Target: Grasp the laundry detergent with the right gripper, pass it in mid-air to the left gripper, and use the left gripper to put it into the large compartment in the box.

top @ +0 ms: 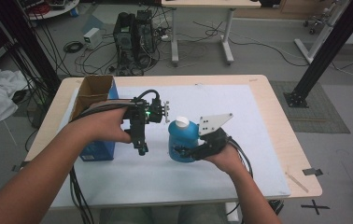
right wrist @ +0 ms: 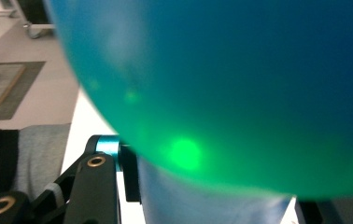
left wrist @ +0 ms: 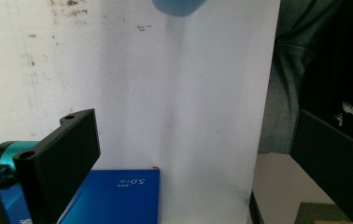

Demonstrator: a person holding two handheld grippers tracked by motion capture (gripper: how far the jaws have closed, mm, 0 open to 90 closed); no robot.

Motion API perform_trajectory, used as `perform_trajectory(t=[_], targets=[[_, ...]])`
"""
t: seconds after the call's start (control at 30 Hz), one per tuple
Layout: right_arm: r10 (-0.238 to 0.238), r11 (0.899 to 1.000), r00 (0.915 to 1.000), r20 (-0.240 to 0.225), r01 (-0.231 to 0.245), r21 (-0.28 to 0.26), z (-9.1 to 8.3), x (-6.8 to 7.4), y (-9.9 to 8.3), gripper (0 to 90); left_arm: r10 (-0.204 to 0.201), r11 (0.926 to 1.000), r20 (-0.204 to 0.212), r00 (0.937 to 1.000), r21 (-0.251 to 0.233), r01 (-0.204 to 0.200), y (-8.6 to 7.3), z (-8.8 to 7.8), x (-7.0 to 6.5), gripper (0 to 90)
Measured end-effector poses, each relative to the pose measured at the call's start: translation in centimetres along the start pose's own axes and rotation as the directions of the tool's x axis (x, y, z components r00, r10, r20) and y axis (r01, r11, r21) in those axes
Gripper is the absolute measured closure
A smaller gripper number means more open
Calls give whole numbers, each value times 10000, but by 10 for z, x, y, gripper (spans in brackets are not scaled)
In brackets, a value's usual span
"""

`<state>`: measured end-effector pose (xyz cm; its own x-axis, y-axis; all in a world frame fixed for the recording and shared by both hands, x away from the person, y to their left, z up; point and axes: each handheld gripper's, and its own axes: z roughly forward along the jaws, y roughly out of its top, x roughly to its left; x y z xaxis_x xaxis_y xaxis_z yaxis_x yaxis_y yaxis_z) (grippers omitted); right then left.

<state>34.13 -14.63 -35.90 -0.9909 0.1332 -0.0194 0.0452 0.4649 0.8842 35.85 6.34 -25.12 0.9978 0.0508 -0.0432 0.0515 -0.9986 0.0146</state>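
Bottle (top: 183, 140), blue with a white cap (top: 181, 122), is sitting in the grip of the right gripper (top: 187, 150), a little right of the table's (top: 277, 121) centre in the high view. Its body is standing nearly upright, cap uppermost, and whether its base is touching the white sheet (top: 221, 102) I cannot tell. The right gripper is coming in from about 4 o'clock of the bottle, its black jaws pinching the lower body from the side, with the grey plate (top: 214, 123) rising at 2 o'clock of the cap. In the right gripper view the bottle's blue wall (right wrist: 240, 84) is looming close and blurred, a green glint lying on it, and one black jaw is showing at 7 o'clock.

Left gripper (top: 142, 150) is hanging at 9 o'clock of the bottle, just beside it but apart, pointing down at the sheet. In the left gripper view its jaws are standing spread wide with nothing between them, bare sheet lying in the gap, and the bottle's blurred base (left wrist: 179, 6) is showing at 12 o'clock.

Box (top: 96, 93), open and of cardboard with blue sides, is standing at 9 o'clock of the left hand (top: 104, 126), near the table's left edge; its blue side (left wrist: 118, 200) is showing at 6 o'clock in the left gripper view.
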Motion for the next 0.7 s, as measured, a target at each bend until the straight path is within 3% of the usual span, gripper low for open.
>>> perform_trajectory(t=[0.1, 0.13, 0.17, 0.27, 0.43, 0.47, 0.6, 0.63, 0.7], targets=[[-432, 9990, 9987, -259, 429, -116, 8, -2, 0, 454, 46, 10000, -19, 10000, -50, -46, 4, -1, -4, 17], [-258, 9996, 9989, -385, 262, 91, 11, 0, 0, 454, 93, 9999, -24, 10000, -46, -93, 5, -1, -4, 17], [-531, 9986, 9977, -429, 529, -49, 15, -2, 0, 453, 54, 10000, 52, 10000, -53, -54, 5, -1, -6, 17], [-413, 9990, 9974, -588, 422, 148, 21, -2, -1, 454, 164, 9999, 91, 9998, -18, -164, 9, -1, -8, 17], [-814, 9967, 9938, -762, 813, -47, 33, -3, 3, 454, 273, 9996, 68, 9996, 5, -273, 14, 0, -12, 17], [-476, 9986, 9944, -946, 496, 189, 34, 0, 3, 454, 315, 9995, 92, 9995, 12, -316, 15, 0, -12, 17], [-714, 9971, 9908, -1146, 740, 181, 43, 1, 7, 454, 418, 9991, 73, 9991, -22, -418, 19, -1, -15, 17], [-744, 9968, 9903, -1177, 774, 212, 45, 2, 8, 454, 288, 9996, 90, 9995, -22, -288, 19, -2, -17, 17], [-914, 9953, 9885, -1201, 945, 202, 50, 3, 10, 454, 472, 9989, 6, 9989, -15, -472, 21, -2, -17, 17]])
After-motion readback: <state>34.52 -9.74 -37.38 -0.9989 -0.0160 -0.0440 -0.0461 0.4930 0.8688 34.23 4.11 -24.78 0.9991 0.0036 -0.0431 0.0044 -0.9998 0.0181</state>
